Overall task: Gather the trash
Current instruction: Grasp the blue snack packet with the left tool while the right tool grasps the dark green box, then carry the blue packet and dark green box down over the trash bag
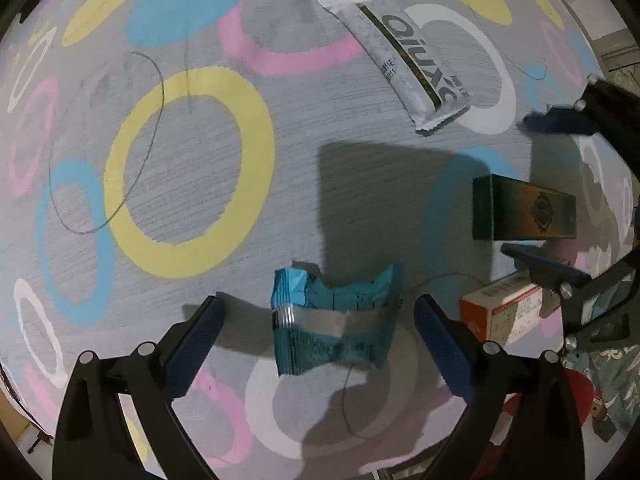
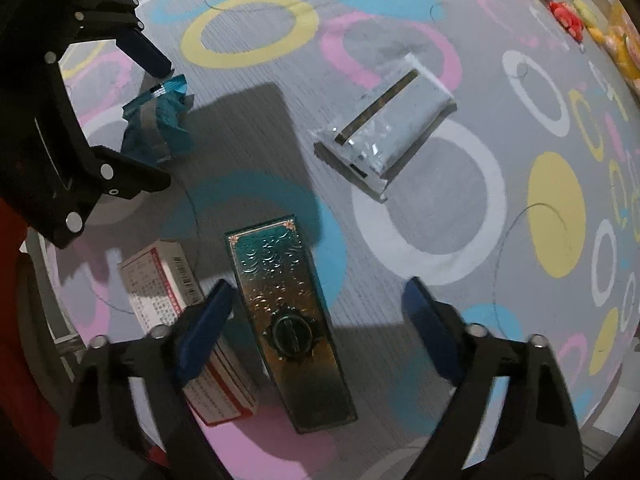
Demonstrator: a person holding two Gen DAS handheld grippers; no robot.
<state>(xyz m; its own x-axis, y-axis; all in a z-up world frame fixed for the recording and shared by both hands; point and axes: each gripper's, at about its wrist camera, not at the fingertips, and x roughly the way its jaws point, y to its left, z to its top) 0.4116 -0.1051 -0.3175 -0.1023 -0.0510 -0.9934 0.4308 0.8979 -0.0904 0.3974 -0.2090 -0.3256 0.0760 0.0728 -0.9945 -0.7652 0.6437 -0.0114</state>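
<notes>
A crumpled teal snack wrapper (image 1: pixel 332 320) lies on the ringed grey carpet between the fingers of my open left gripper (image 1: pixel 320 320); it also shows in the right wrist view (image 2: pixel 158 124). A dark green and gold box (image 2: pixel 286 320) lies between the fingers of my open right gripper (image 2: pixel 320 320), closer to the left finger; it shows at the right of the left wrist view (image 1: pixel 524 212). A red and white carton (image 2: pixel 184 320) lies just left of it, also in the left wrist view (image 1: pixel 504 312). A silver packet (image 1: pixel 404 64) lies farther off, in the right wrist view too (image 2: pixel 388 128).
The grey carpet (image 1: pixel 180 152) has yellow, blue, pink and white rings. The right gripper's fingers (image 1: pixel 556 120) show at the right edge of the left wrist view, and the left gripper (image 2: pixel 132 120) shows at the upper left of the right wrist view. Yellow and red toys (image 2: pixel 568 16) lie at the far right.
</notes>
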